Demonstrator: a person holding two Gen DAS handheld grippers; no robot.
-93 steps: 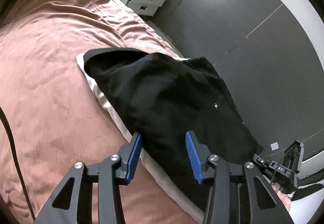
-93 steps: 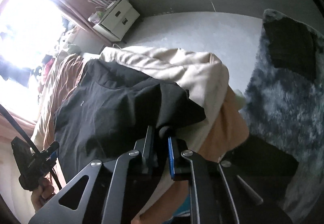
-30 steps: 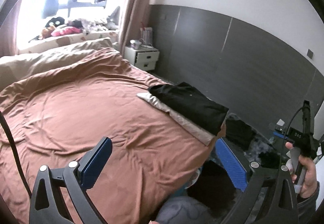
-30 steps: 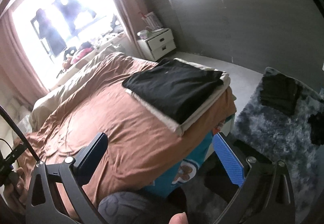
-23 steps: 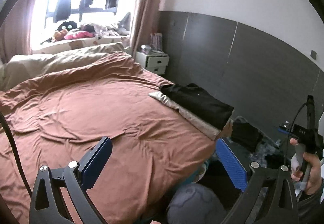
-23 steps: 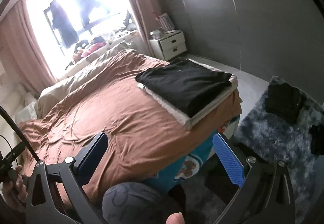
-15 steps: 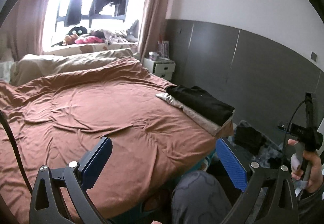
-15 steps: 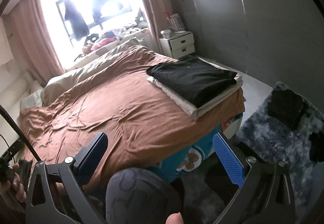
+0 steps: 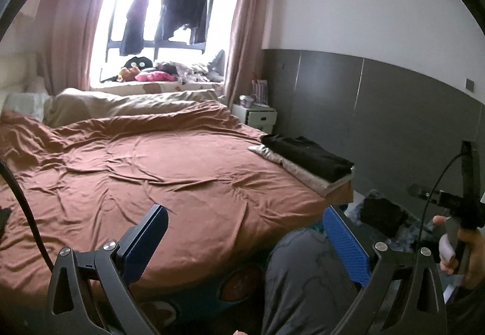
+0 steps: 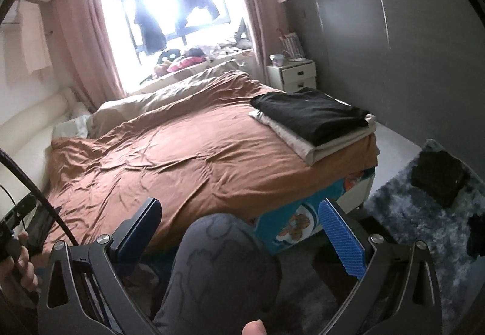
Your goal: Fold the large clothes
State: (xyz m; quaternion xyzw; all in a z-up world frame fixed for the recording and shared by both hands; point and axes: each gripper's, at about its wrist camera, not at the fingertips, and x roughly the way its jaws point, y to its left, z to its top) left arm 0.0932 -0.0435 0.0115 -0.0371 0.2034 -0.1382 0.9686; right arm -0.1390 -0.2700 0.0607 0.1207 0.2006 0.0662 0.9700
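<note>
The black folded garment (image 10: 309, 115) lies on a cream folded cloth (image 10: 306, 147) at the far right corner of the bed with the brown cover (image 10: 182, 153). It is well apart from both claws. The left gripper (image 9: 245, 241) and the right gripper (image 10: 239, 232) are both spread wide and hold nothing.

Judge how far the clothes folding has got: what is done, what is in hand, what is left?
Done: a black garment lies folded on a folded beige one at the bed's corner. In hand: nothing; the left hand-held gripper and right hand-held gripper are open and empty. Possibly left: dark clothes on the rug.
</note>
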